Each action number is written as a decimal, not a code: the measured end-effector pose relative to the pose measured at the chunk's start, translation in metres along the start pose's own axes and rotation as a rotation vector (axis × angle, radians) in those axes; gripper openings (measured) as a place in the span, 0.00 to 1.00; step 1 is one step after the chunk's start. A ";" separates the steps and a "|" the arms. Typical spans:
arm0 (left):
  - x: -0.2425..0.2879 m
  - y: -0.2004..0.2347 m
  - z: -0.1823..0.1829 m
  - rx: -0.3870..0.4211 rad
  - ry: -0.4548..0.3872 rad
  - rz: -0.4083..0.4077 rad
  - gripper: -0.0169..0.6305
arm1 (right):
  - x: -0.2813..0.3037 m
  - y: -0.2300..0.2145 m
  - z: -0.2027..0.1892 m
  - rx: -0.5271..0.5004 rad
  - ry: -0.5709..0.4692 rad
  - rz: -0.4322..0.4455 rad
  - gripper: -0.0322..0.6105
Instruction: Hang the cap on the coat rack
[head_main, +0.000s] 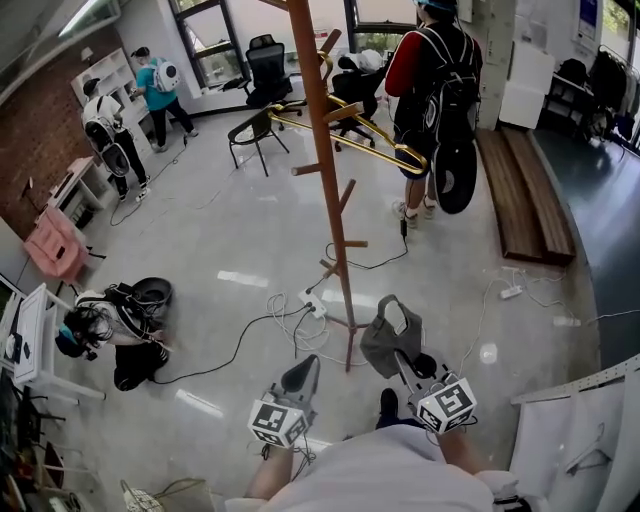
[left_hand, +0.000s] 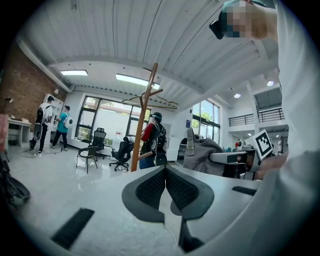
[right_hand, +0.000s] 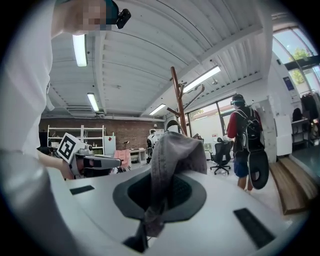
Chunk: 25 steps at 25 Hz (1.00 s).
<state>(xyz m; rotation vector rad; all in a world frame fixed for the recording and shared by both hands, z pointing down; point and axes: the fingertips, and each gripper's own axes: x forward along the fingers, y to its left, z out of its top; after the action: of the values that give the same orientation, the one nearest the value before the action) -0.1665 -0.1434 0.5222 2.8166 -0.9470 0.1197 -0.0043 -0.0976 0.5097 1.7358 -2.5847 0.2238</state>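
Note:
A grey cap hangs from my right gripper, which is shut on its fabric; in the right gripper view the cap drapes over the closed jaws of the right gripper. The wooden coat rack stands just ahead and left of the cap, its pole rising behind it. My left gripper is shut with nothing in it, left of the right one and near the rack's base; in its own view the left gripper faces the rack, with the cap at the right.
White power strips and cables lie on the shiny floor at the rack's foot. A person with a backpack stands beyond the rack beside a brass hanger. Office chairs, more people at left, wooden planks at right.

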 end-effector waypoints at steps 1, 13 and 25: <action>0.009 0.004 0.004 0.002 -0.004 0.009 0.04 | 0.007 -0.007 0.003 -0.006 0.002 0.010 0.08; 0.114 0.018 0.028 0.005 -0.028 0.119 0.04 | 0.066 -0.102 0.013 -0.012 0.024 0.150 0.08; 0.151 0.013 0.037 0.025 -0.041 0.175 0.04 | 0.086 -0.132 0.025 -0.016 0.011 0.235 0.08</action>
<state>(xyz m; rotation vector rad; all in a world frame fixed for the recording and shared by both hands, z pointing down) -0.0535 -0.2498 0.5065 2.7645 -1.2086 0.0968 0.0863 -0.2293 0.5070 1.4184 -2.7710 0.2157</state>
